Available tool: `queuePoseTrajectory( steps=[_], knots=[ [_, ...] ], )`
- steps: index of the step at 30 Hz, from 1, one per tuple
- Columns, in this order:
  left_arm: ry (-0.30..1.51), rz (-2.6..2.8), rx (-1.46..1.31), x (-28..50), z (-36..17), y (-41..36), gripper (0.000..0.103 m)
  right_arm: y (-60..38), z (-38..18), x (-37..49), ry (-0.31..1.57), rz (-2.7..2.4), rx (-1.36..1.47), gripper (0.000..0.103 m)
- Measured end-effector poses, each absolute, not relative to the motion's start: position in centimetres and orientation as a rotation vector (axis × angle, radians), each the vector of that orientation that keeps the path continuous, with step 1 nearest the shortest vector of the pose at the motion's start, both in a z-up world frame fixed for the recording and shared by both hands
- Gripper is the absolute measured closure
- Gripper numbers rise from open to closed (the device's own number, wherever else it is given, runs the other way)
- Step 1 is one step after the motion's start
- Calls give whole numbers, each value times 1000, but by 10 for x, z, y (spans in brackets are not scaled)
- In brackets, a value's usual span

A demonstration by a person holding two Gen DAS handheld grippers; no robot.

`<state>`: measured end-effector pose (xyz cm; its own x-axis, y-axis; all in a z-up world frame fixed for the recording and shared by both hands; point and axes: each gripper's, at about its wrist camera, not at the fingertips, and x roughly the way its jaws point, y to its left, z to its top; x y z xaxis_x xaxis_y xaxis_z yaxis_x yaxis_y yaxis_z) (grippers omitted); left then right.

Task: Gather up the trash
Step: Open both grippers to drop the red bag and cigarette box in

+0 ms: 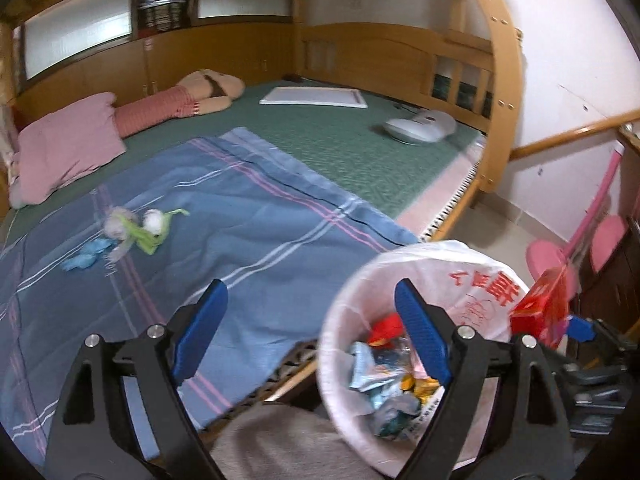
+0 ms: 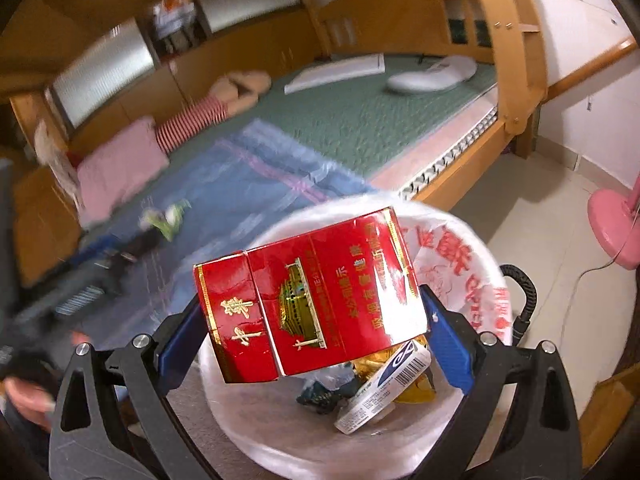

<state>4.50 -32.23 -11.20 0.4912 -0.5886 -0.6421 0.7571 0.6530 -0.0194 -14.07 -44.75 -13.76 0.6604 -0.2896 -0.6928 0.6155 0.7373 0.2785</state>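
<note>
Bedroom, wooden bunk frame; the bed [image 1: 340, 148] carries a blue plaid sheet [image 1: 224, 216] over a green mat. Far left on the sheet: small litter still uncollected, crumpled blue scraps [image 1: 86, 256] and a green-and-white wad [image 1: 144, 226] just beside them. Left gripper [image 1: 310, 340] hangs empty near the bed edge, fingers [image 1: 202, 330] spread wide. Right of it, on the floor beside the bed, the white lined bin [image 1: 472, 276] already holds wrappers. Right gripper [image 2: 308, 336] is above the bin mouth, fingers [image 2: 448, 344] clenched on the ends of a red cigarette pack [image 2: 308, 304].

Risks, as judged: the pack sits tilted and toward the bin's near rim, so a release could clip the rim and send it to the floor. Motion blur suggests speed. The loose liner could snag the fingers.
</note>
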Motion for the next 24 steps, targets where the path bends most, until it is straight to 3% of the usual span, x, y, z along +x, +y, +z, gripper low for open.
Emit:
queuePoseTrajectory(
  steps=[17, 24],
  knots=[
    [690, -774, 197, 80, -111, -288, 17, -458, -161, -116, 805, -582, 532, 4],
    [686, -739, 173, 94, -110, -271, 17, -444, -142, -99, 784, -541, 465, 4]
  ],
)
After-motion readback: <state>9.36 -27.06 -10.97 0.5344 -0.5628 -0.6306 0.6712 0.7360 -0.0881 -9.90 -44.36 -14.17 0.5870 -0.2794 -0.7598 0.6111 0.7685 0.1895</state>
